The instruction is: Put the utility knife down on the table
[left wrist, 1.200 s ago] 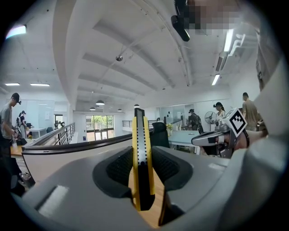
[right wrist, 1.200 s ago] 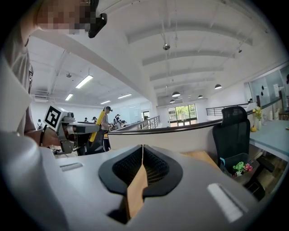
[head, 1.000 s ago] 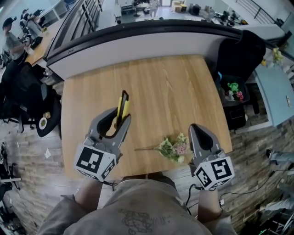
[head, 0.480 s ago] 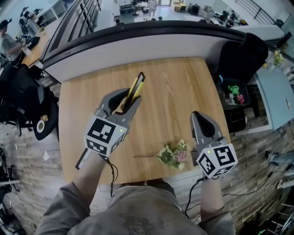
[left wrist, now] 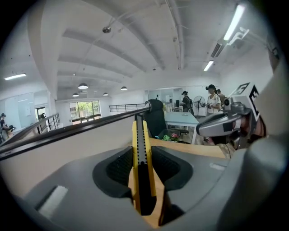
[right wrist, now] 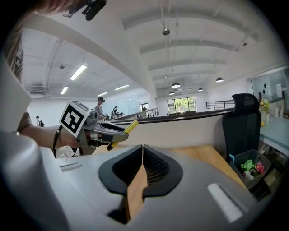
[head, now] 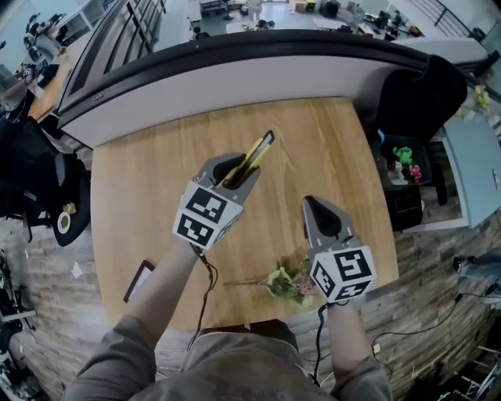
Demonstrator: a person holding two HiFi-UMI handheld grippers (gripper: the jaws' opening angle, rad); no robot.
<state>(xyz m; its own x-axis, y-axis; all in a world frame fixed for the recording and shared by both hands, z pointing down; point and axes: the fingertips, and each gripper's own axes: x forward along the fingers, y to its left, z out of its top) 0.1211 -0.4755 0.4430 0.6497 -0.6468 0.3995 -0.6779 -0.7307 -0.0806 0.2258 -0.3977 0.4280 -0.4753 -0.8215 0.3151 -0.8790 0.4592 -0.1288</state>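
One wooden table (head: 141, 188), left tool (head: 236, 171) clamped on utility knife (head: 261, 149), right tool (head: 310, 203) closed, open office (head: 227, 11) beyond

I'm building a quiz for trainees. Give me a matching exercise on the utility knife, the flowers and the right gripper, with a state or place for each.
1 utility knife
2 flowers
3 right gripper

A lying on the table
B jaws together, nothing between them
C clamped in the left gripper

Pairs: 1-C, 2-A, 3-B
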